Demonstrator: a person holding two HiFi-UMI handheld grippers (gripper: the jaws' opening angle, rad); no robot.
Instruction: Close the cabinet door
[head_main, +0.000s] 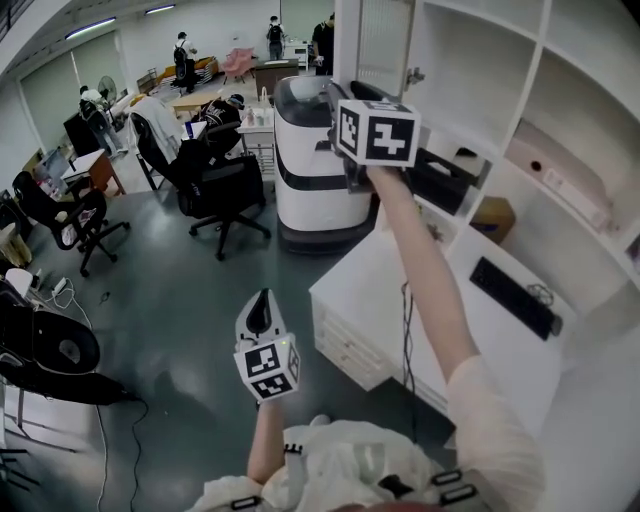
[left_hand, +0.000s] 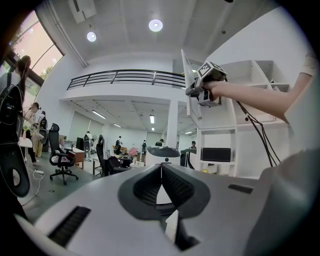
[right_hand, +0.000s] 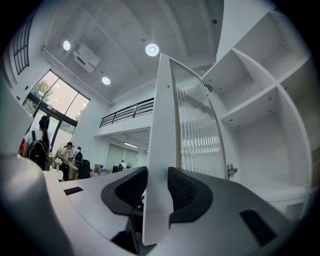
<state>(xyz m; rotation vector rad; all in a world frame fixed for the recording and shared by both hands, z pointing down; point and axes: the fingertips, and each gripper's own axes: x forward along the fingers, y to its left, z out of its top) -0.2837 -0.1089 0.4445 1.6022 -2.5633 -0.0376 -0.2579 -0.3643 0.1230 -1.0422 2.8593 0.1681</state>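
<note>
Cabinet door (right_hand: 195, 125): We find it swung wide open from the white wall cabinet (right_hand: 252, 107), standing out from the open shelves. It is a white frame around a ribbed, frosted pane. A small metal hinge (right_hand: 230, 171) shows on the side nearest the shelves.

Right tongs (right_hand: 157, 189): Raised high at the end of a bare, outstretched arm (head_main: 425, 270), they pinch the door's free white edge. One dark ribbed pad lies against each face of the frame.

Left tongs (left_hand: 161, 170): Held low and well apart from the cabinet, they point level across the room. We see the pad tips pressed together with nothing between them.

Marker cube (head_main: 378, 132): The right tongs' cube sits just below the door's lower corner in the head view.

Desk (head_main: 470, 340): White, it stands under the shelves and carries a black keyboard (head_main: 515, 298). A brown cardboard box (head_main: 493, 217) sits further back, close to the shelving. We cannot tell from here whether it rests on the desk or on a low shelf.

Room: Beyond the desk is a grey floor (head_main: 200, 300), where a white machine with a black band (head_main: 310, 165) stands beside a black office chair (head_main: 215, 185). Several people stand among the far desks.
</note>
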